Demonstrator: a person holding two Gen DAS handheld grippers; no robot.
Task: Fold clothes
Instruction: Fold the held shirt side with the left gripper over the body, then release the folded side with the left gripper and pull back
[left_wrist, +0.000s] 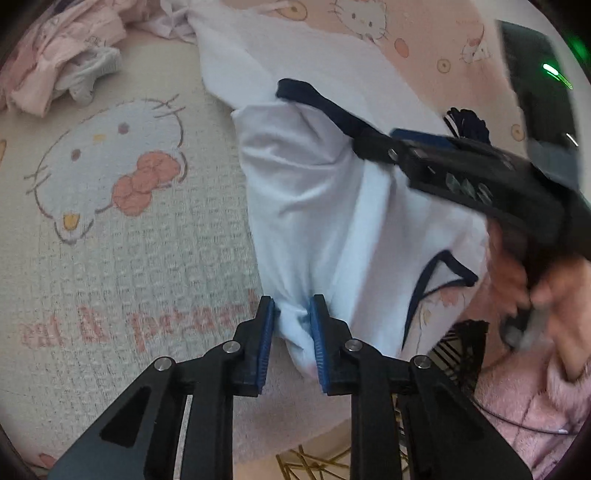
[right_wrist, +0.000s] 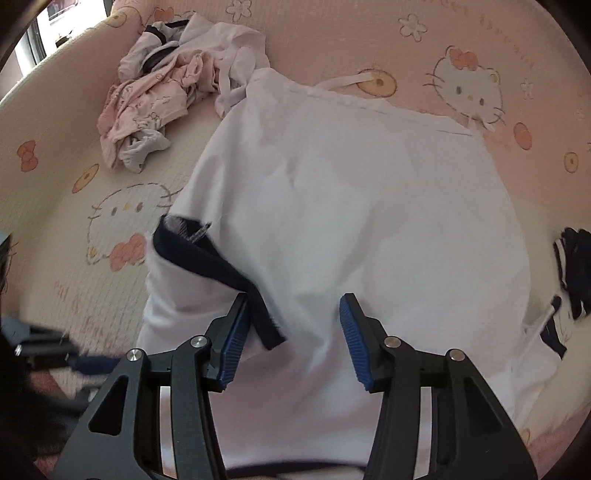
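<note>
1. Left gripper (left_wrist: 292, 334) pinching a bunched fold of the white cotton shirt with navy trim (right_wrist: 351, 206), spread on the pink cartoon-cat mat (right_wrist: 443, 33).
2. Right gripper (right_wrist: 291, 339) jaws wide, nothing clamped; navy collar strip (right_wrist: 229, 273) beside the left pad.
3. Clamp before pulling; keep tension even.

Ahead of your grippers lies a cream and pink cartoon-cat bedspread (right_wrist: 110, 214), daylight from a window (right_wrist: 40, 37) far upper left, gold-lined flooring (left_wrist: 317, 461) below your left gripper.
</note>
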